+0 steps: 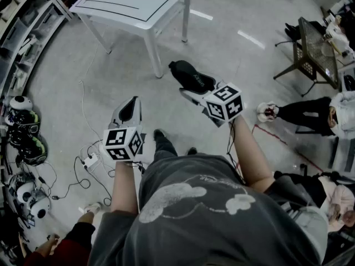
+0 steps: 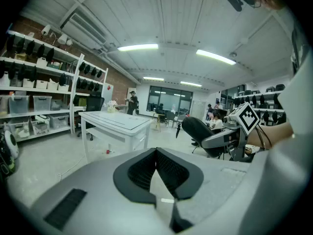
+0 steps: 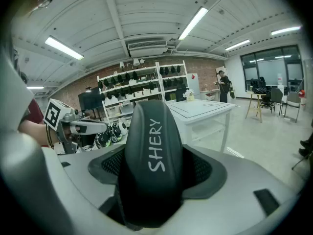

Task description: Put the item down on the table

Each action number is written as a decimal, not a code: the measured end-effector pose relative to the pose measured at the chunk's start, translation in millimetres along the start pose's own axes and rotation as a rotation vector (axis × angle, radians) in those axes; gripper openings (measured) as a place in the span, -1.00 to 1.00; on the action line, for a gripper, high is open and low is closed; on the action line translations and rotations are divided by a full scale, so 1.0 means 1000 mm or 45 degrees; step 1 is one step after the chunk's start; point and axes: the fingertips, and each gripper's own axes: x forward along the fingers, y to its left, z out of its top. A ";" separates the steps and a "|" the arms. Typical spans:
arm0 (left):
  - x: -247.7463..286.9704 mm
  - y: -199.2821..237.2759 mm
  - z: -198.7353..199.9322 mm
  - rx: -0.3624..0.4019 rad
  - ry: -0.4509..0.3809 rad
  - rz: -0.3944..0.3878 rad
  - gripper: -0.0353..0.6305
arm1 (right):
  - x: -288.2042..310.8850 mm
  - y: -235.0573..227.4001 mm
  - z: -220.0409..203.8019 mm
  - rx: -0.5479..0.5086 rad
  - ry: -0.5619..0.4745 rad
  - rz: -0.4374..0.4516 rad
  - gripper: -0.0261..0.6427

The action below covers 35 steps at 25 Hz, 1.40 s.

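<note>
From the head view, both grippers are held out over the bare grey floor [image 1: 244, 15], with the white table [image 1: 138, 4] standing farther off and to the left. The black item [image 1: 189, 73] sticks out of the far end of the right gripper [image 1: 193, 88] in the air, well apart from the table and not on it. The right gripper view adds what the overhead angle cannot. The item is a smooth, rounded dark thing with white lettering reading SHERY, and it fills the gap between the two mesh pads, so this gripper is clamped on it with the jaws standing wide. The left gripper [image 1: 133, 101] looks like a plain grey wedge from above. Its own view shows the black pads meeting at their tips with nothing between them, and only floor shows through the narrow gap behind. That view also catches the right gripper's marker cube [image 2: 247, 119] off to the right. Shelves [image 3: 142, 89] loaded with dark gear show only in the gripper views, while the head view alone shows helmets [image 1: 22, 115] on the floor at the left and a seated person [image 1: 310, 112] at the right
</note>
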 end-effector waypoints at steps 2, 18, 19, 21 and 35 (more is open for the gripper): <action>-0.001 0.006 0.002 0.005 0.000 0.000 -0.88 | 0.005 0.003 0.002 0.004 -0.001 0.003 0.10; 0.063 0.113 0.050 0.006 -0.044 -0.044 -0.88 | 0.099 -0.038 0.077 0.012 -0.033 -0.070 0.10; 0.068 0.120 0.054 0.010 -0.047 -0.050 -0.88 | 0.106 -0.042 0.083 0.017 -0.037 -0.080 0.10; 0.075 0.135 0.060 0.014 -0.047 -0.062 -0.88 | 0.119 -0.048 0.091 0.028 -0.041 -0.101 0.10; 0.142 0.204 0.085 0.013 -0.033 -0.058 -0.88 | 0.190 -0.118 0.122 0.105 -0.034 -0.155 0.10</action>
